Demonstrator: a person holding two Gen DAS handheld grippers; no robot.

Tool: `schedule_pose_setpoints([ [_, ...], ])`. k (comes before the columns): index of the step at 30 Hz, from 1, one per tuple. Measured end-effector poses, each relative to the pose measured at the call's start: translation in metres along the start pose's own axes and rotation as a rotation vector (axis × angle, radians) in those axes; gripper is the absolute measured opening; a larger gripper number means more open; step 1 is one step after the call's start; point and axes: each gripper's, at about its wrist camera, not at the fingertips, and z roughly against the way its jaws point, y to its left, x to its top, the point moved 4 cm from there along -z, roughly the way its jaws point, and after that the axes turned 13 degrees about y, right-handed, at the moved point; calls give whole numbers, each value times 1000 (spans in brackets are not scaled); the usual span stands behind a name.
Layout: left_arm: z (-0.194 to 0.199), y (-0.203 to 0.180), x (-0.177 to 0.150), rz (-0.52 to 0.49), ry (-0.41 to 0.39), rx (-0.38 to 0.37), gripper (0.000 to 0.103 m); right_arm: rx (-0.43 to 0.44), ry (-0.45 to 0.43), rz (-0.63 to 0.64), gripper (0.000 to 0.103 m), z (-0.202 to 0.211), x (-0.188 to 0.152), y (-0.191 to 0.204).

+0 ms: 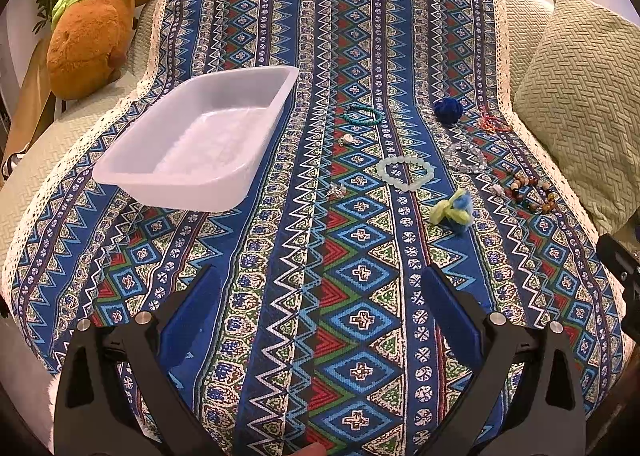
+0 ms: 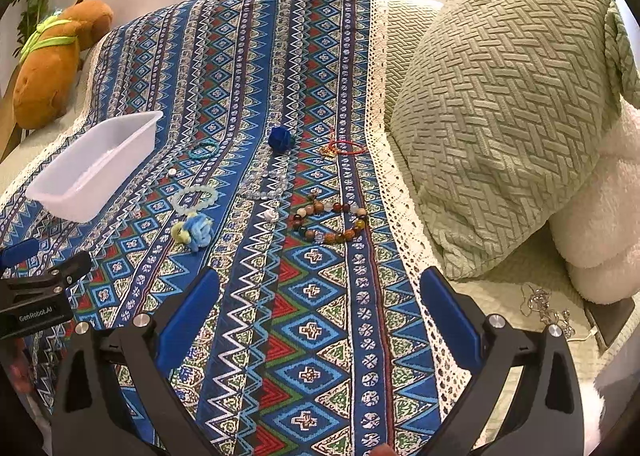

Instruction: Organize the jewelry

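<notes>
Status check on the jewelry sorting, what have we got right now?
Left gripper open, right gripper open, both holding nothing. White bin holds no jewelry; bracelets like the pale green one lie on the patterned cloth. Path unobstructed.

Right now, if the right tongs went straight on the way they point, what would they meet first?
Probably the patterned cloth first, bare between the open right tongs. Farther along that line lies the brown bead bracelet, slightly right of centre; depth is hard to judge in the fisheye view.
</notes>
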Motion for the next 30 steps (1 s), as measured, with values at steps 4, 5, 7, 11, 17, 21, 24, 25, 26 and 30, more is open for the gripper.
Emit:
schedule_pose_setpoints([
  [4,-1,-2,2,-7,3,2,98,-4,0,-3,99,2,0,-1],
  [5,-1,-3,2,-9,5,1,98,-4,0,-3,99,2,1,-1],
  [7,-1,-2,3,-7,8,1,98,-3,1,-1,99,2,1,0],
  [11,-1,-1,4,-2,10,-7,98,-3,-1,4,99,1,2,3],
  [17,0,-1,4,-4,6,-3,98,5,3,12,99,0,3,6],
  [21,1,-2,4,-6,7,-2,98,10,2,7,99,0,3,4],
  [24,2,-1,6,-5,9,-1,98,11,1,0,99,0,3,3],
  [25,2,-1,6,-5,10,0,98,12,1,-2,99,0,2,3],
  [26,2,-1,6,-3,10,-1,98,12,2,-4,99,1,1,3],
  [30,2,0,6,-4,13,0,98,13,5,-9,99,1,0,3],
])
